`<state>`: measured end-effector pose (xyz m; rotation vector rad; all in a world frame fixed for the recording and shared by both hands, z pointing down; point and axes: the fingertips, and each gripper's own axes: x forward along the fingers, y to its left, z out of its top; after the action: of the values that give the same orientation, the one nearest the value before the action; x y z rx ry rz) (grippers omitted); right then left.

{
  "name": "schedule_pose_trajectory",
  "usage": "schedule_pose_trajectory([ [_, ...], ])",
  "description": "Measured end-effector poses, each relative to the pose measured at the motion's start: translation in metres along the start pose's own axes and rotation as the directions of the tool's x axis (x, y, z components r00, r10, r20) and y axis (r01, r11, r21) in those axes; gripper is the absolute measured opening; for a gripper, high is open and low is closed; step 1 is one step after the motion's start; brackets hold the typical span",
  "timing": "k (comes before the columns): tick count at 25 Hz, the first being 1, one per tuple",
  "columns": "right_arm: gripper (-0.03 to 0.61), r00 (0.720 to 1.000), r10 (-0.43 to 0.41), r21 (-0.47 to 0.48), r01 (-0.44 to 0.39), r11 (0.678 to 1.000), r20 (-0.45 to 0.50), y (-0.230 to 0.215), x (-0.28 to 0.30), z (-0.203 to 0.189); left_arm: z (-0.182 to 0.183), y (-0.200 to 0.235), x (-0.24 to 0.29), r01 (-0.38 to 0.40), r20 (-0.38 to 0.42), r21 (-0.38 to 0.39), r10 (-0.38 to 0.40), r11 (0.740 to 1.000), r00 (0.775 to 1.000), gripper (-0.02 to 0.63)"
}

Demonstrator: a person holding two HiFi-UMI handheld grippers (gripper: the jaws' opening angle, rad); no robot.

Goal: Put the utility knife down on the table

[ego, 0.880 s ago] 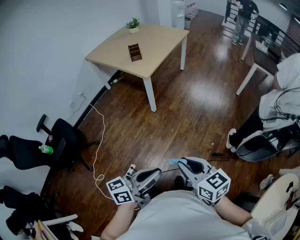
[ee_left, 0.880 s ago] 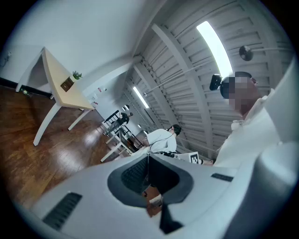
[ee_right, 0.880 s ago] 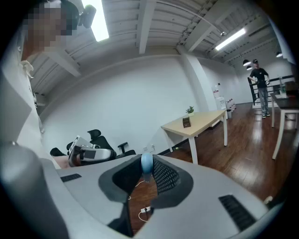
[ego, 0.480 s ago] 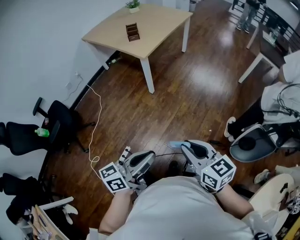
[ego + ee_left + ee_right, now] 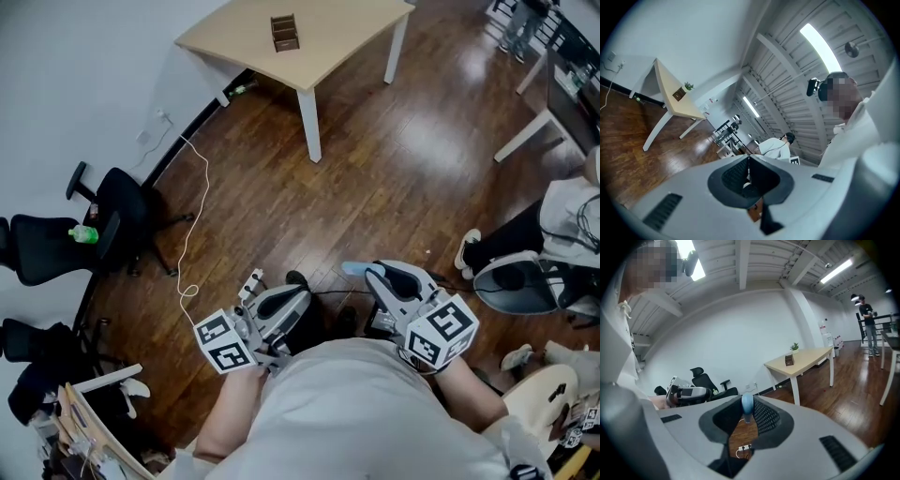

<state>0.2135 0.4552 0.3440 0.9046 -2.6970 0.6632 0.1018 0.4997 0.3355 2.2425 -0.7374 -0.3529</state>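
My right gripper is held close to my body, shut on a light blue utility knife whose end sticks out past the jaws. In the right gripper view the knife stands between the two pads. My left gripper is alongside it with its jaws together and nothing in them; its pads meet. The light wooden table stands far ahead across the wooden floor, with a small brown organizer on it. The right gripper view also has the table.
Black office chairs stand by the white wall at the left, with a white cable trailing over the floor. A seated person and a chair are at the right. White table legs stand at the far right.
The head view has shifted, so the table now sits higher in the picture. Both grippers stay near my body and the right one still holds the knife.
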Motion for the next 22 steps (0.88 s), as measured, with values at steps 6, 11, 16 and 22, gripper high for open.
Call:
schedule_pose_trajectory([
  [6,0.069,1.0,0.006,-0.017,-0.006,1.0,0.006,-0.007,0.072,0.034,0.051,0.05,0.006,0.03,0.005,-0.021,-0.03,0.999,1.0,0.003],
  [11,0.069,1.0,-0.019,-0.009,0.02,1.0,0.01,-0.02,0.137,0.07,0.108,0.093,0.009,0.065,-0.03,-0.016,-0.066,0.998,0.997,0.003],
  [16,0.069,0.999,-0.042,-0.005,0.042,0.999,0.008,-0.035,0.197,0.094,0.151,0.138,0.008,0.083,-0.067,-0.022,-0.084,0.996,0.994,0.003],
  [22,0.069,0.998,-0.07,-0.023,0.07,0.997,0.0,-0.056,0.245,0.115,0.184,0.176,0.008,0.1,-0.087,-0.026,-0.102,0.995,0.991,0.003],
])
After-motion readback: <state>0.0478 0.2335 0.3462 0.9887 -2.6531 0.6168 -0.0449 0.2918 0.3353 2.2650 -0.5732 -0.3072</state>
